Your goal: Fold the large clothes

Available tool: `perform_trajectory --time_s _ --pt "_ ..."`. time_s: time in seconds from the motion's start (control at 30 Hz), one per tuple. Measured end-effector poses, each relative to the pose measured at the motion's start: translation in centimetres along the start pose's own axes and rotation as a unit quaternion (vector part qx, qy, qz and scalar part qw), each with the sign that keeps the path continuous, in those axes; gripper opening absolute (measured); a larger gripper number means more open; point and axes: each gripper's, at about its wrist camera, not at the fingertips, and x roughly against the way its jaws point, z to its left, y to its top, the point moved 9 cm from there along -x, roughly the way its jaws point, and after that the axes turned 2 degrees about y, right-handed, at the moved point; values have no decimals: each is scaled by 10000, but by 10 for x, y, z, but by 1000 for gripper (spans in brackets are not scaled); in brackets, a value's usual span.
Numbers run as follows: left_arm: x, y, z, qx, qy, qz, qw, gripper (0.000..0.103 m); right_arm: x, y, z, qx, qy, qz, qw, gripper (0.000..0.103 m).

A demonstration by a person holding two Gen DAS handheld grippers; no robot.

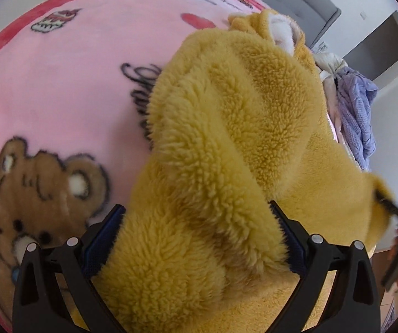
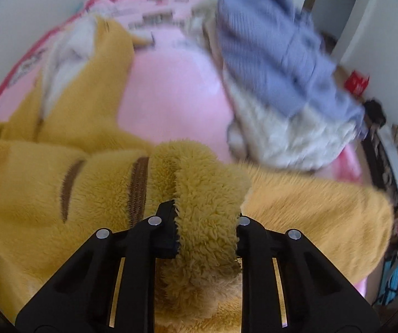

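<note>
Left wrist view: the left claw [image 1: 196,238], spread wide, grips a thick fold of the yellow fleece [image 1: 226,144] over the pink blanket [image 1: 60,97].

Right wrist view: the right claw [image 2: 206,229], half closed, pinches the fleece's edge; purple and white clothes [image 2: 279,83] lie ahead to its right.

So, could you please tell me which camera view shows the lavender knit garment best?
The left wrist view: the lavender knit garment is sharp there, though small at the right edge. The right wrist view shows it larger but motion-blurred, lying on a white fluffy garment.
</note>
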Motion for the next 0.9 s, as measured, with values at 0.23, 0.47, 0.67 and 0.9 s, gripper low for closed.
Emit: perform_trajectory --time_s 0.23,0.47,0.67,0.9 --pt "25 8 -10 -319 -204 -253 9990 97 -4 -14 7 -158 225 -209 9994 83" --pt "49 -16 -14 -898 -298 -38 9955 98 72 -26 23 -124 193 -940 9953 95" --pt "32 -28 3 -533 -261 -71 9982 89 29 -53 17 -469 111 -432 9979 93" --pt "32 -37 13 -573 -239 -232 9978 38 11 -54 29 -362 339 -172 9986 23"
